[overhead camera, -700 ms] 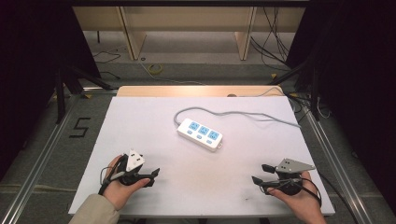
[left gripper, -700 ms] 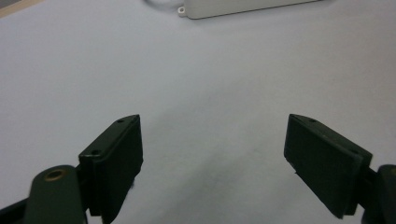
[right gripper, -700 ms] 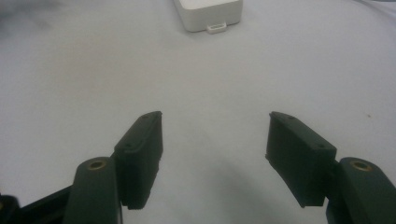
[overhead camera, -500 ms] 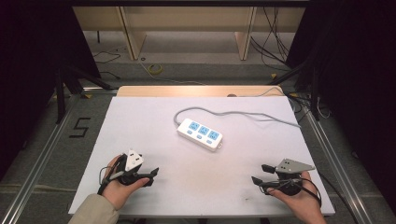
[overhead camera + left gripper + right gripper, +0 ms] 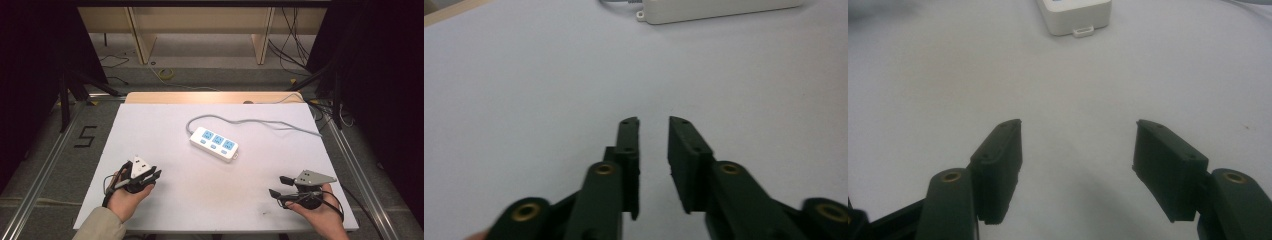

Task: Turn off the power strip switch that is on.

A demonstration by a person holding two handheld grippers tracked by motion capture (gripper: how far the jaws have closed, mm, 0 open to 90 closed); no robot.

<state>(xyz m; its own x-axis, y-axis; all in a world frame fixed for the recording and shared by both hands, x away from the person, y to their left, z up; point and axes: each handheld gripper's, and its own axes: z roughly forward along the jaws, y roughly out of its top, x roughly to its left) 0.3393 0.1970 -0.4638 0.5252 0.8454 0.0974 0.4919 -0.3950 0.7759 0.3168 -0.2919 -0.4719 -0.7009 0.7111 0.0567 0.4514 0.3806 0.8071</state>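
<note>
Lying mid-bench: white three-socket plastic power strip, grey cord trailing right. Left tongs narrowly parted, right tongs spread wide, both empty. Risk: cord snagging, strip dragging.

Floor mark: a dark "5" stands on the grey floor left of the table, read from the high view.
Power strip: the blue socket faces of the power strip carry no legible print; any marking is too small to tell.
Gripper views: no lettering readable on the strip's white casing or on the table top.
</note>
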